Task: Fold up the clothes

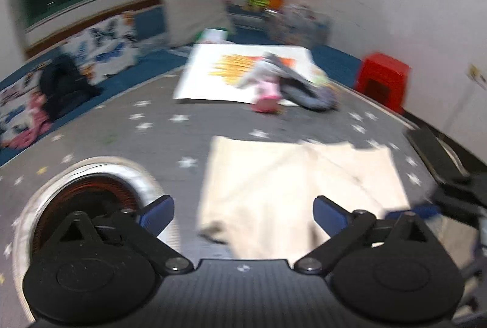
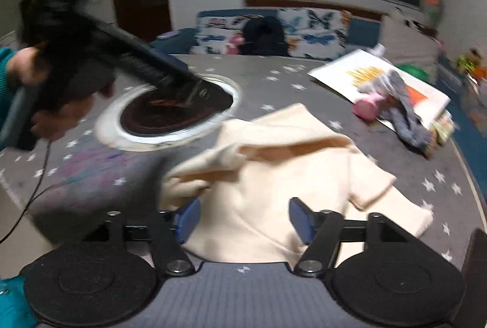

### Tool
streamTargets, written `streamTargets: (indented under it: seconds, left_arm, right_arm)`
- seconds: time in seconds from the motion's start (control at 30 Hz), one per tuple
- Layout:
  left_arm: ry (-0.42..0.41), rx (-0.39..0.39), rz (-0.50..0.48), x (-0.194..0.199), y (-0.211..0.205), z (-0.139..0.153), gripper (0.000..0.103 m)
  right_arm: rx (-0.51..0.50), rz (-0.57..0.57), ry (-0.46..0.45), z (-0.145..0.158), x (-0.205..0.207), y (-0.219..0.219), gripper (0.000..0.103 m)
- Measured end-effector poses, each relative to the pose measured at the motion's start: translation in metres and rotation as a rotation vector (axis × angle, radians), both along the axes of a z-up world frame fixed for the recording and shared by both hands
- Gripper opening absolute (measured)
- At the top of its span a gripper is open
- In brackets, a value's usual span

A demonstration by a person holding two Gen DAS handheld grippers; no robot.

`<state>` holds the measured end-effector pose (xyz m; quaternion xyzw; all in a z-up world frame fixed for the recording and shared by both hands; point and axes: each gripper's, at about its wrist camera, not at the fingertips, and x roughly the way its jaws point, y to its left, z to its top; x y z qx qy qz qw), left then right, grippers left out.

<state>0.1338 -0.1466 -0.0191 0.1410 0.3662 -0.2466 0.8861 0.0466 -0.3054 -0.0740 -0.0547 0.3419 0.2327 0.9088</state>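
A cream garment (image 1: pixel 301 188) lies partly folded on the grey star-patterned table (image 1: pixel 146 133). My left gripper (image 1: pixel 243 213) is open and empty, just above its near edge. In the right wrist view the same cream garment (image 2: pixel 292 169) lies rumpled, with a sleeve sticking out to the right. My right gripper (image 2: pixel 245 218) is open over its near part, and I cannot tell if the pads touch the cloth. The left gripper body (image 2: pixel 127 63), held in a hand, shows at the upper left of the right wrist view.
A round built-in burner (image 1: pixel 91 191) with a white rim sits left of the garment, also in the right wrist view (image 2: pixel 170 114). A white board (image 1: pixel 243 69) with grey and pink clothes (image 1: pixel 283 81) lies farther back. A red stool (image 1: pixel 383 78) stands at the right.
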Motion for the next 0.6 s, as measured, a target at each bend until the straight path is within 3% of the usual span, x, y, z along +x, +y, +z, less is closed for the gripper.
streamTargets:
  seconds: [0.03,0.13,0.2,0.23,0.3,0.4,0.5,0.6]
  left_arm:
    - [0.007,0.021,-0.010,0.000,-0.008,-0.006,0.099]
    - [0.039,0.078,-0.015,0.004,-0.022,-0.024,0.083]
    - [0.077,0.093,-0.008,0.010,-0.024,-0.035,0.057]
    - [0.103,0.080,-0.006,0.013,-0.021,-0.038,0.050]
    - [0.152,0.043,-0.001,0.019,-0.015,-0.042,0.019]
    - [0.140,0.036,0.006,0.019,-0.008,-0.040,0.010]
    - [0.116,0.031,0.004,0.016,-0.002,-0.035,0.008]
    - [0.105,0.005,0.018,0.017,0.008,-0.029,0.007]
  right_arm:
    - [-0.003,-0.013,0.005,-0.004,0.005,-0.002,0.073]
    - [-0.021,-0.064,0.017,-0.016,0.013,-0.003,0.073]
    - [-0.008,-0.094,0.024,-0.020,0.015,-0.008,0.073]
    - [-0.002,-0.109,0.026,-0.021,0.016,-0.011,0.073]
    - [-0.006,-0.145,0.025,-0.022,0.018,-0.015,0.074]
    - [0.008,-0.188,0.036,-0.026,0.026,-0.020,0.074]
    - [0.025,-0.209,0.059,-0.032,0.037,-0.023,0.071]
    - [0.036,-0.210,0.090,-0.039,0.048,-0.023,0.055]
